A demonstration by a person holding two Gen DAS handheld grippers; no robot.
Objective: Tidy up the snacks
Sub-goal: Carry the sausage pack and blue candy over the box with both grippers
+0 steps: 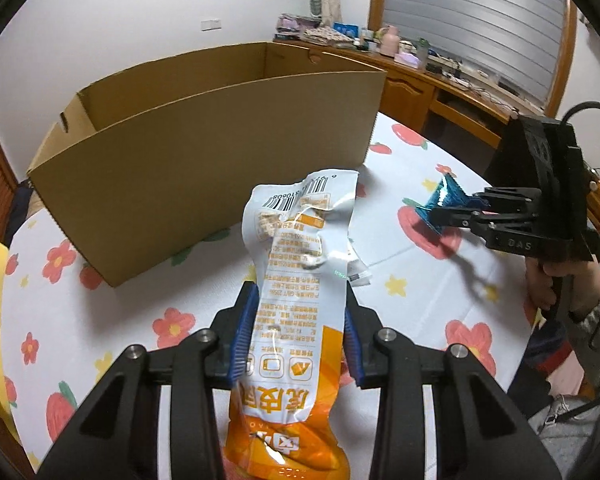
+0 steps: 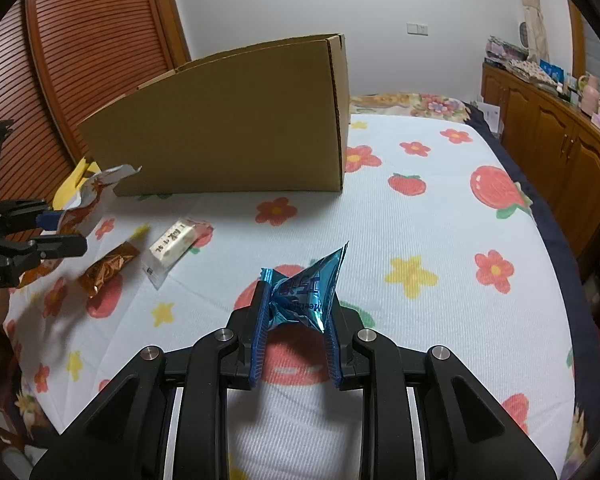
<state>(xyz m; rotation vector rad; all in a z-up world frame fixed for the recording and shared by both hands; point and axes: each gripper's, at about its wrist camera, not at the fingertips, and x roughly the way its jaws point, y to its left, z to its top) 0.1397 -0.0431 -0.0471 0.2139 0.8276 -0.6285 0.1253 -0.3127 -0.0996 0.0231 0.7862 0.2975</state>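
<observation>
Closest to the left wrist camera, the left gripper [image 1: 298, 320] is clenched on a long orange and white snack bag [image 1: 300, 280], squeezing it about the middle so that the printed end stands up toward the cardboard box [image 1: 204, 168]. This grip across the narrow waist seems chosen to carry the bag without it folding away. The right gripper [image 2: 296, 312] is also closed on something — a small blue foil packet [image 2: 306, 290], pinched at its crumpled lower part, with one pointed corner free above the pads. Both packets are lifted off the flowered sheet [image 2: 420, 220], not resting on it.

The box stands open at the top near the far left part of the sheet, its long wall facing the grippers; I judge it is the place where the snacks must go, and both hands are aimed that way. Two snacks lie on the sheet in front of the box, toward the left edge — a white bar in clear wrap [image 2: 174, 242] and just beside it a brown foil packet [image 2: 108, 268]. They are untouched and not yet collected.
</observation>
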